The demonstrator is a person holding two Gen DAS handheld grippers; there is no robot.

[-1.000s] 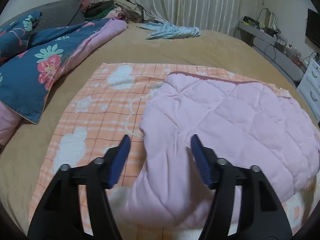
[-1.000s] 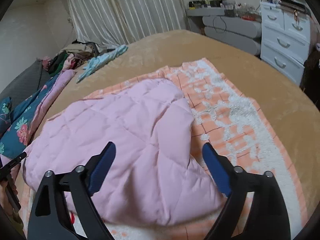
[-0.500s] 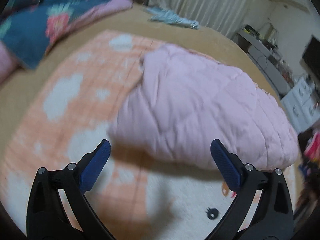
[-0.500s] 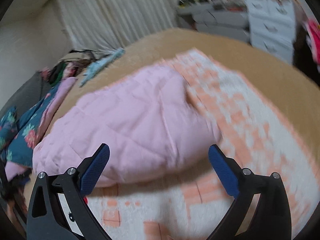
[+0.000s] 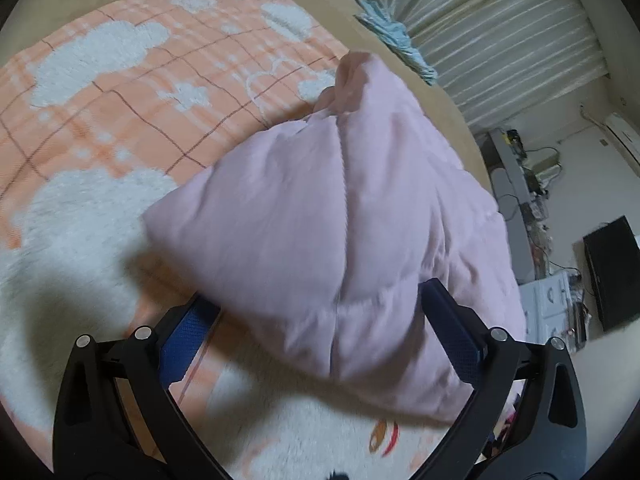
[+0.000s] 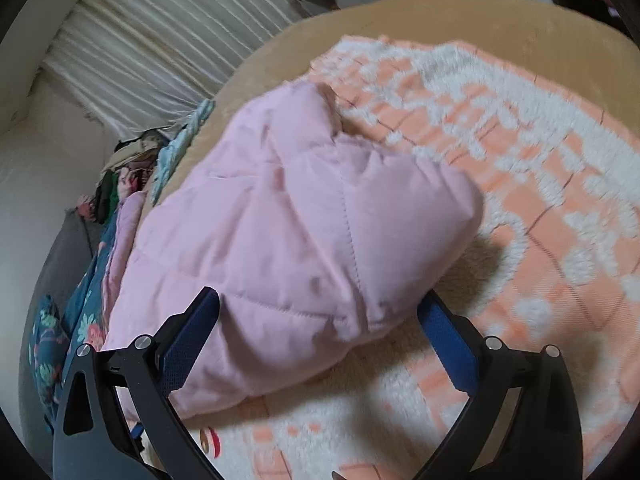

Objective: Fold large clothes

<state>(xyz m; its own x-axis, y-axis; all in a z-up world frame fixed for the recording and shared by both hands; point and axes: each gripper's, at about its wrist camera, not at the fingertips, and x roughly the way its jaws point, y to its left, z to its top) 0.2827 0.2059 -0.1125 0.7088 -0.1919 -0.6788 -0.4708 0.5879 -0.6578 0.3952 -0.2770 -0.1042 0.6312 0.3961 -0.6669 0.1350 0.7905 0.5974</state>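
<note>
While pointing down at the bed, left gripper (image 5: 318,292): standing with blue pads wide apart, having just been opening; straddling the near corner of the garment, with fabric lying between the fingers but no pad pressing on it.
Left view, blanket (image 5: 120,92): spreading flat at left, showing orange checks and white clouds, carrying the garment.
Left view, pink quilted garment (image 5: 340,220): lying doubled over in a puffy heap at centre, resting on the blanket, blurring slightly at the near edge.
Left view, tan bedspread (image 5: 440,112): showing beyond the blanket, under everything.
Left view, light blue cloth (image 5: 396,40): lying crumpled on the bedspread, well apart from the garment, near the curtain (image 5: 500,32).
Left view, white drawers (image 5: 548,300): standing at far right beside a black box (image 5: 612,272).
Right view, floral duvet (image 6: 84,320): bunching along the left edge, just beside the garment.
Right gripper (image 6: 318,295): holding its fingers fully spread, having just been opening; gripping nothing, with the garment's folded corner sitting between them.
Right view, garment (image 6: 304,220): lying folded at centre on the blanket (image 6: 540,200), which is stretching away at right.
Right view, bedspread (image 6: 400,28): curving behind, meeting the curtain (image 6: 152,52) at upper left.
</note>
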